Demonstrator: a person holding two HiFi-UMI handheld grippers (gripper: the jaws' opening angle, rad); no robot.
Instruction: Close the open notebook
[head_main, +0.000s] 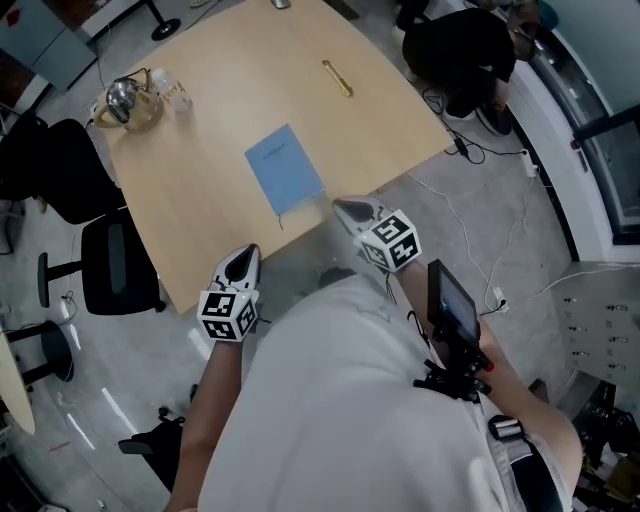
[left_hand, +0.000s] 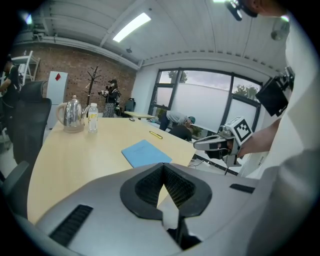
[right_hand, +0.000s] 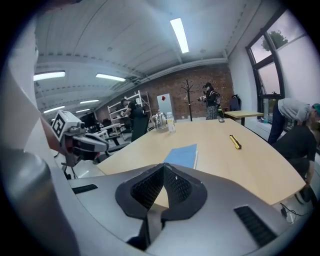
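Observation:
A blue notebook (head_main: 285, 168) lies flat and shut on the wooden table (head_main: 210, 70), near its front edge; it also shows as the notebook (left_hand: 146, 153) in the left gripper view and the notebook (right_hand: 182, 156) in the right gripper view. My left gripper (head_main: 245, 256) hangs just off the table's front edge, left of the notebook, jaws shut with nothing between them. My right gripper (head_main: 349, 209) is at the table's front corner, just right of the notebook, also shut and holding nothing. Neither touches the notebook.
A metal kettle (head_main: 124, 98) in a basket and a clear bottle (head_main: 178, 95) stand at the table's far left. A yellow pen-like tool (head_main: 337, 77) lies farther back. A black chair (head_main: 112, 262) stands at the left; cables (head_main: 480, 230) run over the floor at the right.

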